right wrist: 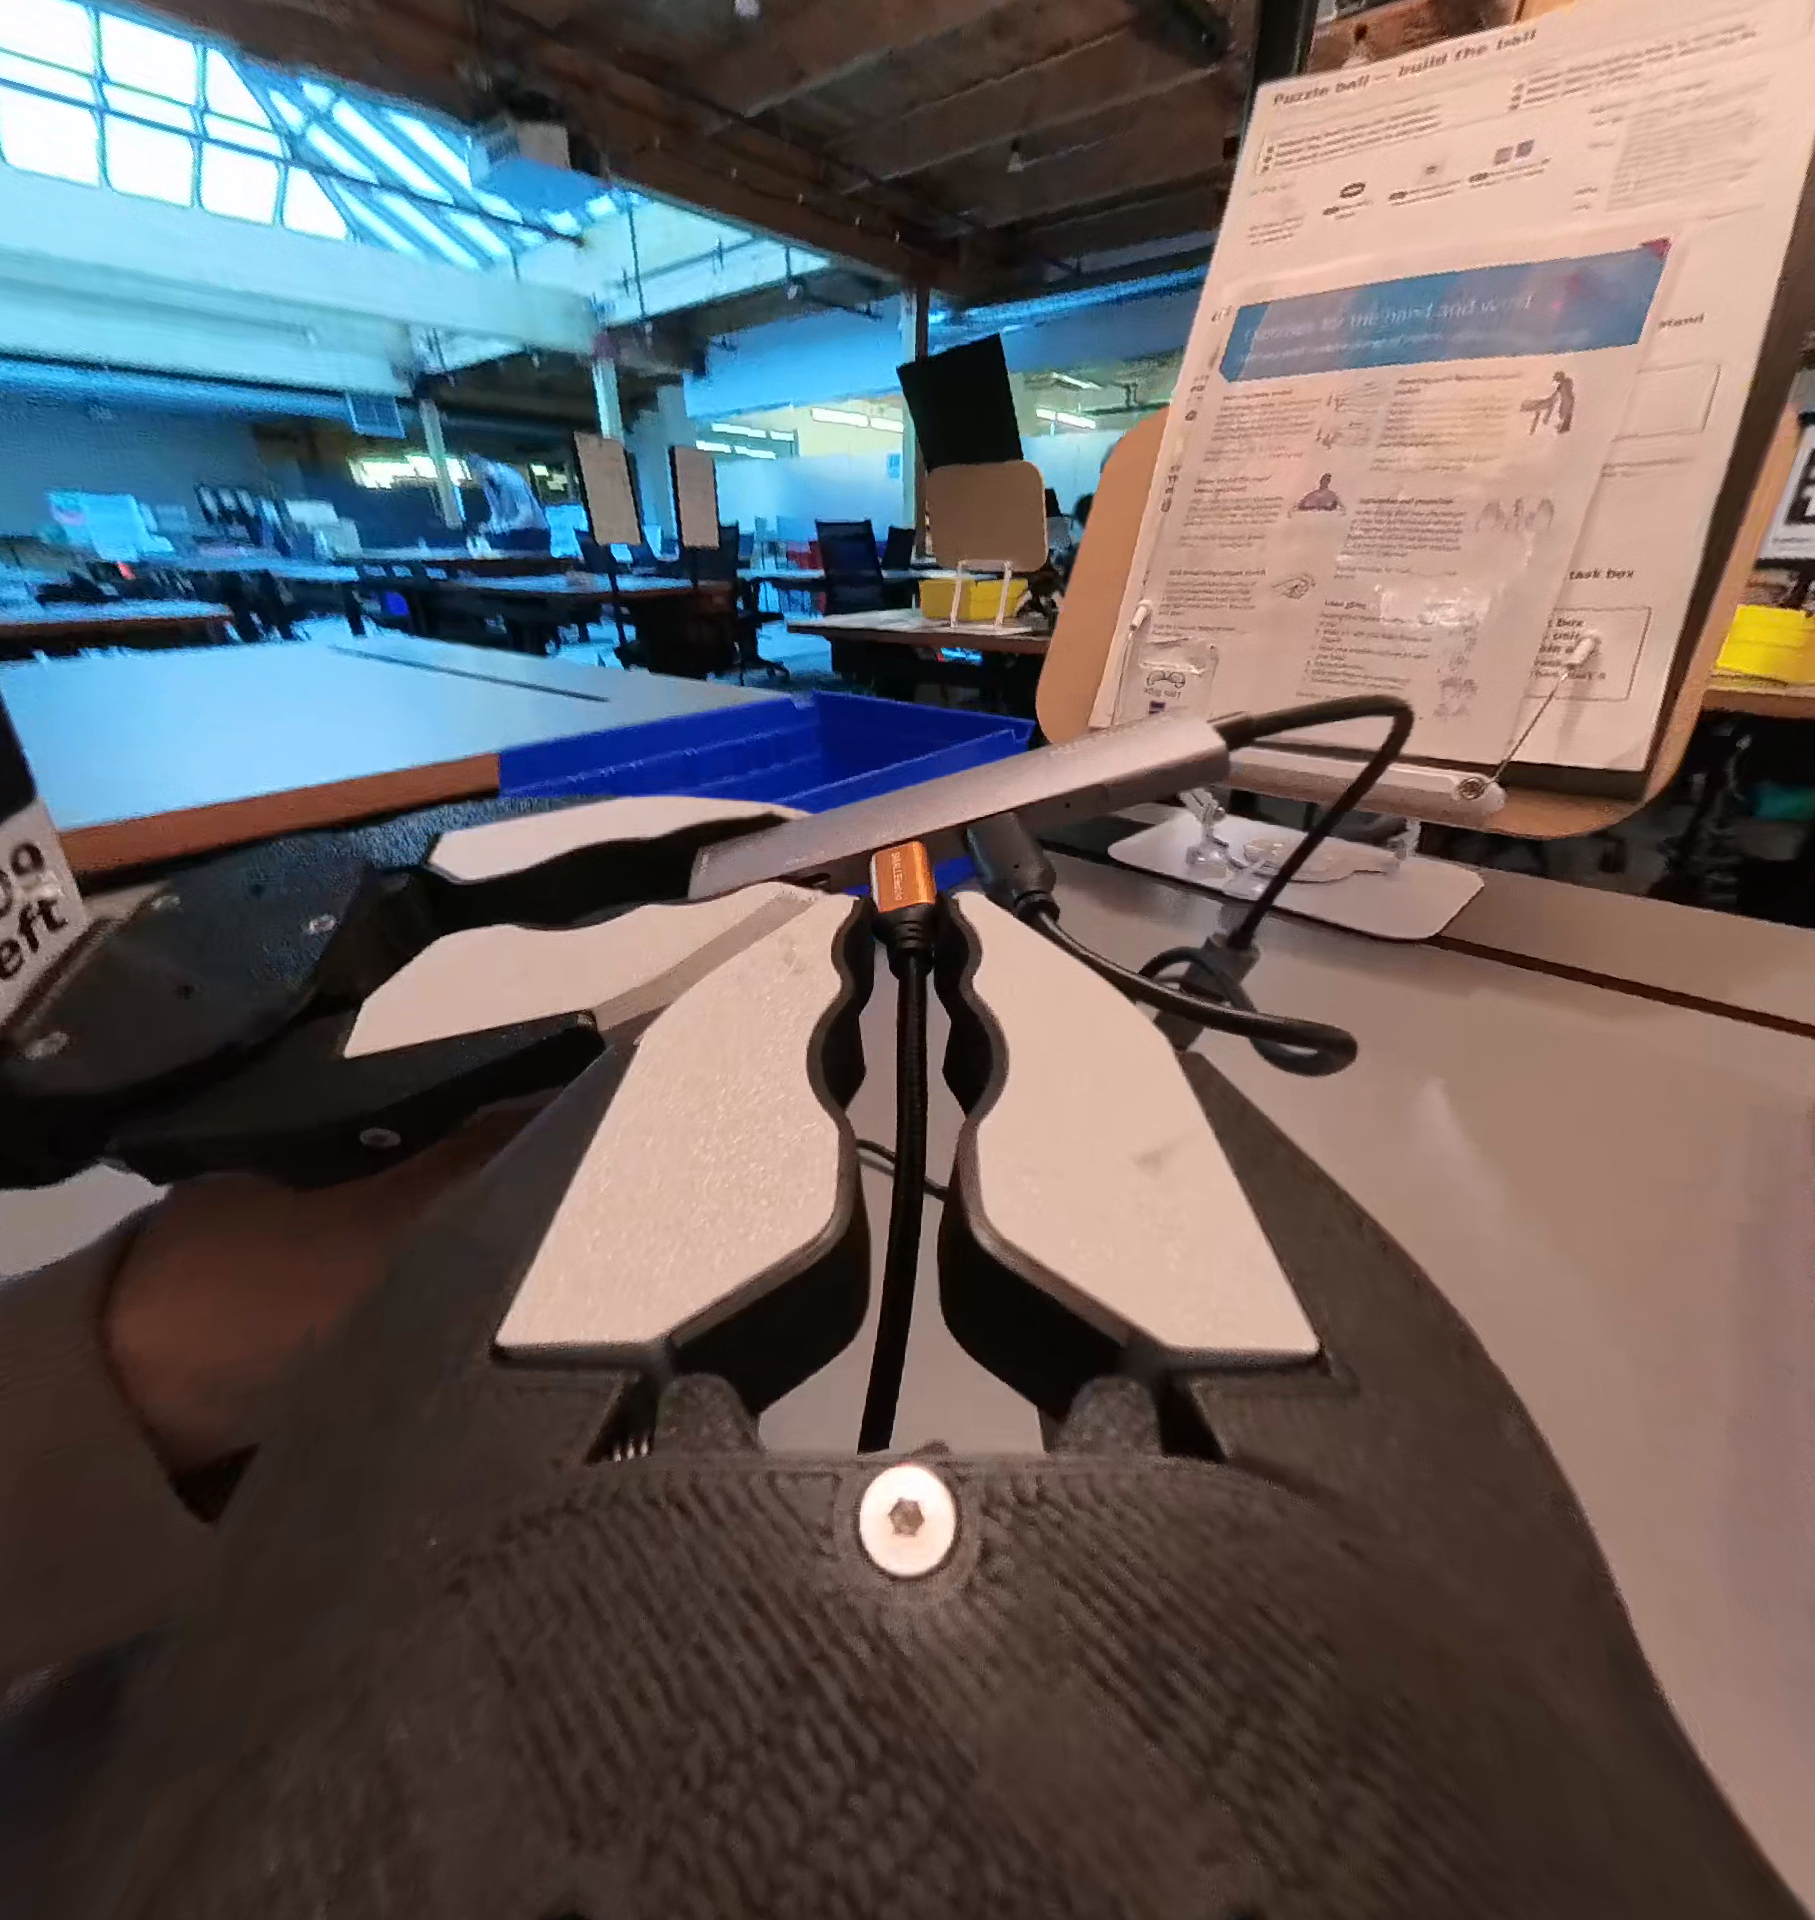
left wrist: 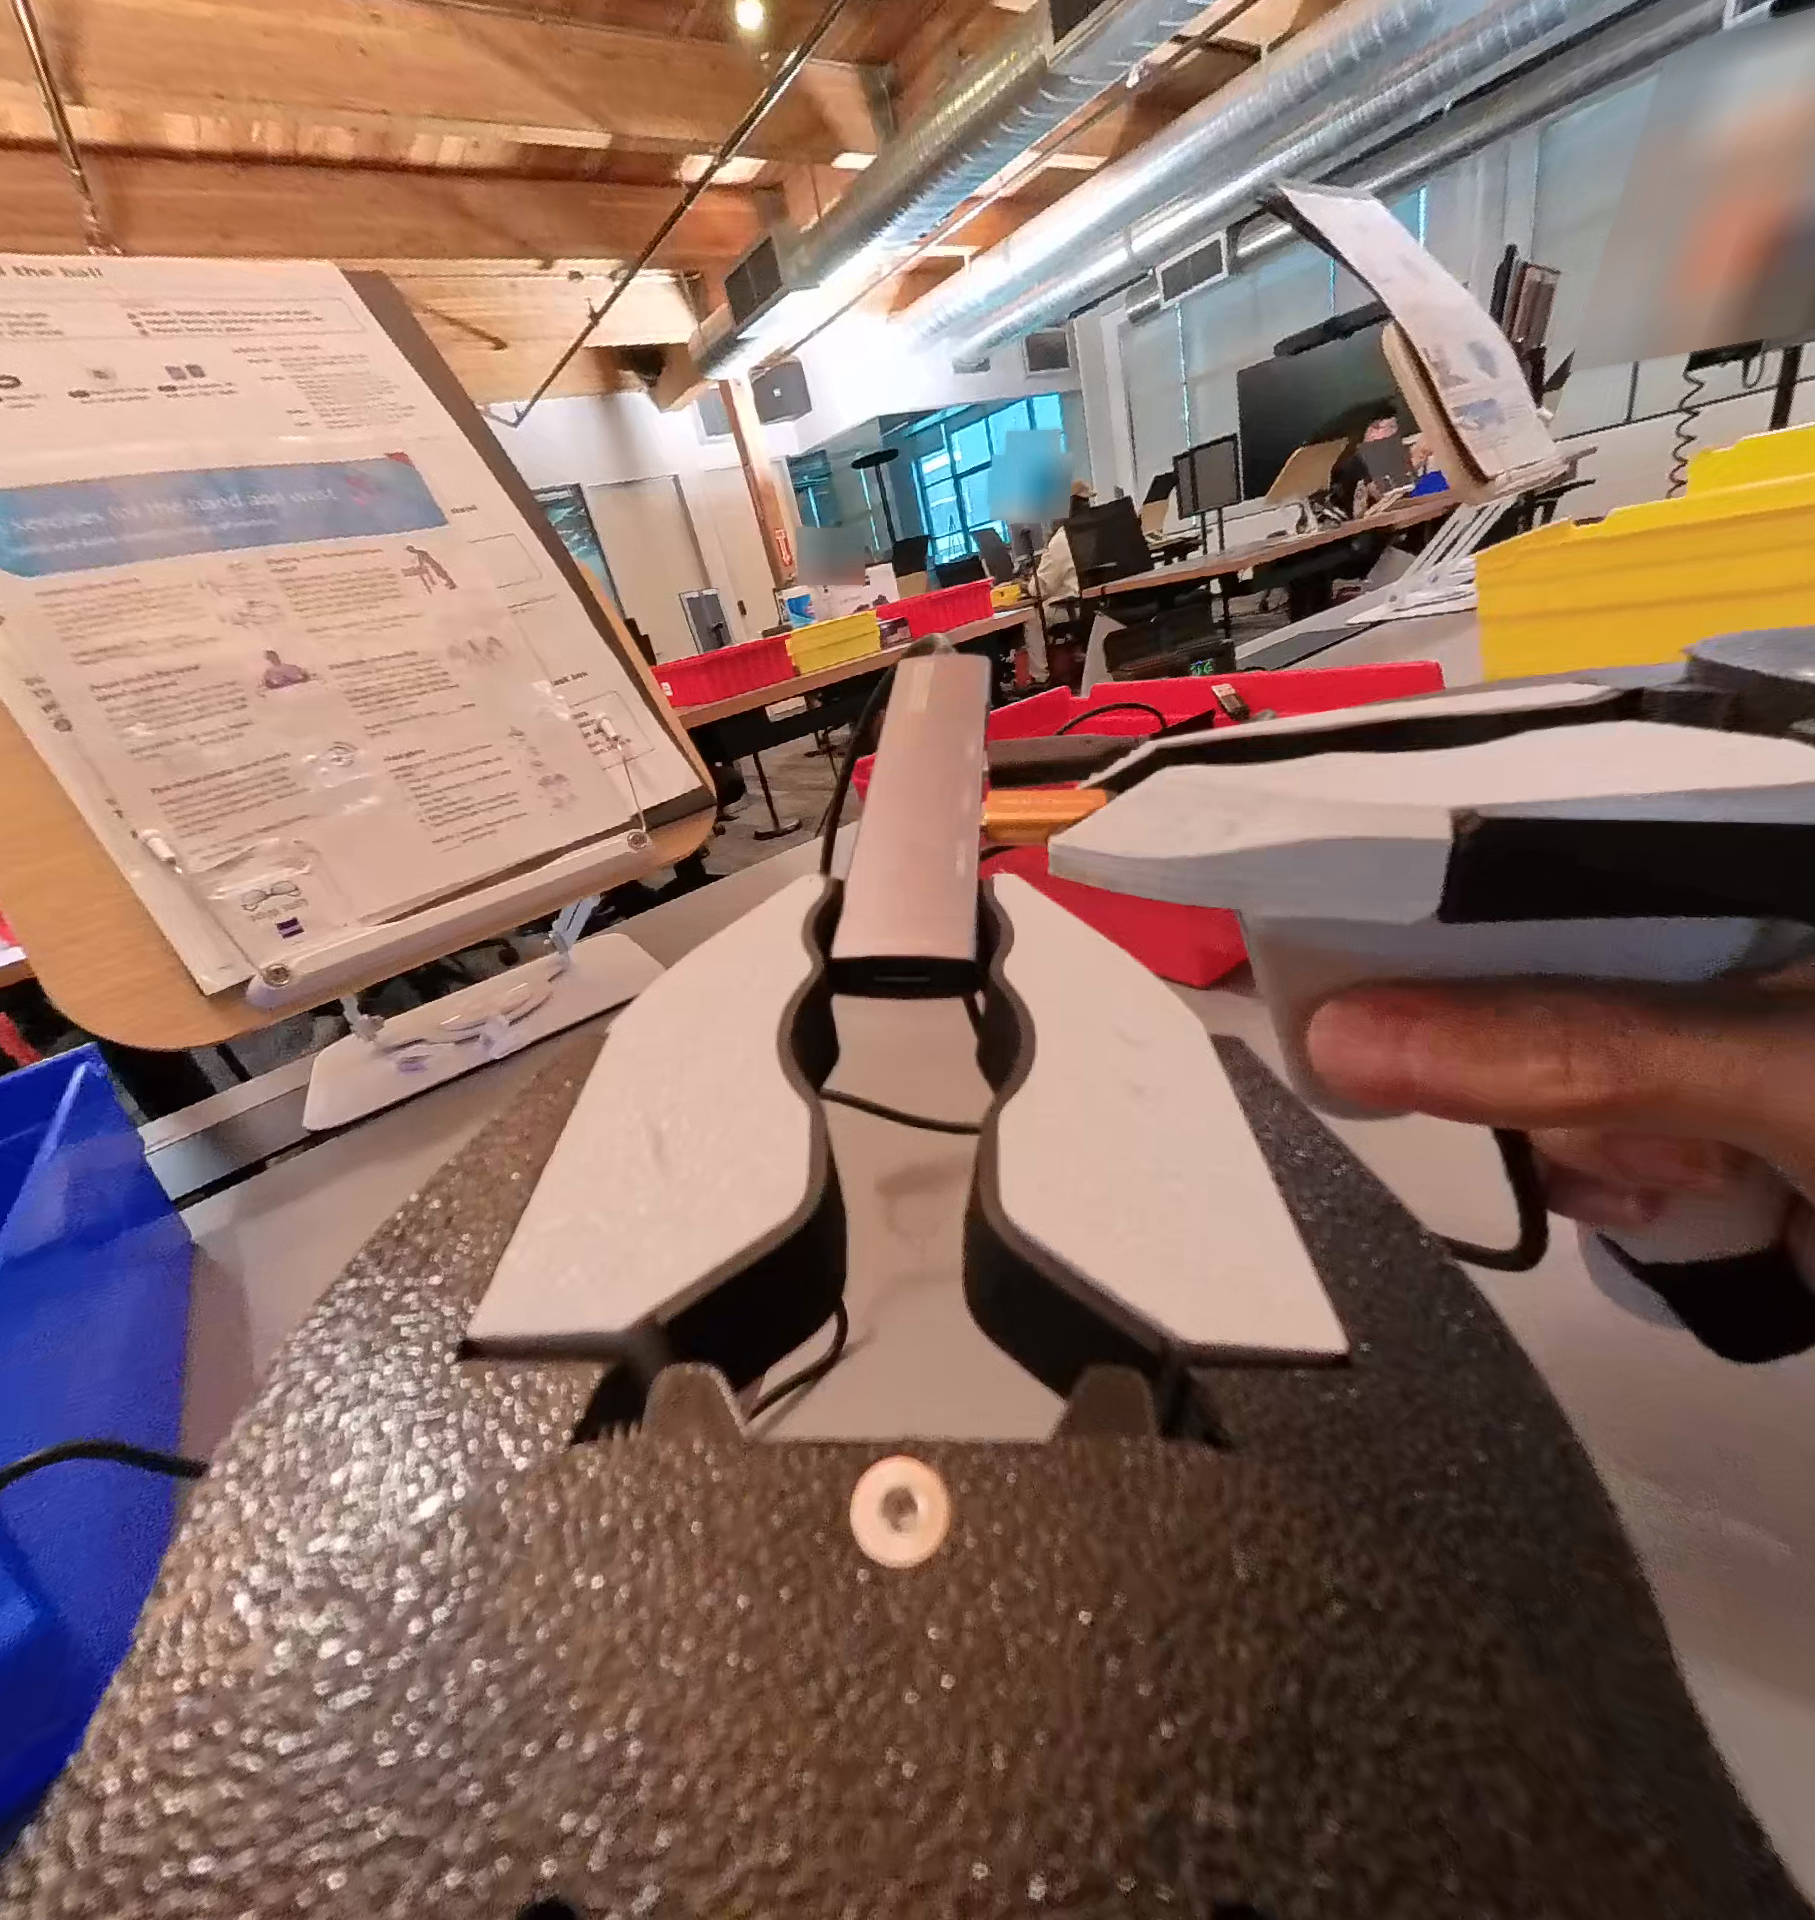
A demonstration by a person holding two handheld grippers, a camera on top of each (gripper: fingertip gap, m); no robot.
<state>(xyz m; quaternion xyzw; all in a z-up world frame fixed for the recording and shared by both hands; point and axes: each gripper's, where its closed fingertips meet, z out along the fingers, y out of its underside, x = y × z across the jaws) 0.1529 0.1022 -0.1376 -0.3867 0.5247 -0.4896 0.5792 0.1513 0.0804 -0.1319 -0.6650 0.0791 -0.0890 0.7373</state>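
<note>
My left gripper (left wrist: 903,914) is shut on the near end of a slim silver USB hub (left wrist: 918,800) and holds it above the grey table. The hub also shows in the right wrist view (right wrist: 986,805), slanting up to the right with its black lead looping down. My right gripper (right wrist: 903,914) is shut on an orange-collared plug (right wrist: 901,876) whose black braided cable (right wrist: 898,1143) runs back between the fingers. The plug meets the hub's side. In the left wrist view the right gripper (left wrist: 1069,831) comes in from the right, the orange plug (left wrist: 1043,812) at its tips. A second black plug (right wrist: 1007,857) sits in the hub beside it.
A wooden document stand with printed sheets (left wrist: 290,644) stands at the back, also in the right wrist view (right wrist: 1422,436). A blue bin (left wrist: 41,1351) sits left, red bins (left wrist: 1142,914) and yellow bins (left wrist: 1661,582) sit right. A person's hand (left wrist: 1609,1101) holds the right gripper. Left and right tips are no more than a few centimetres apart.
</note>
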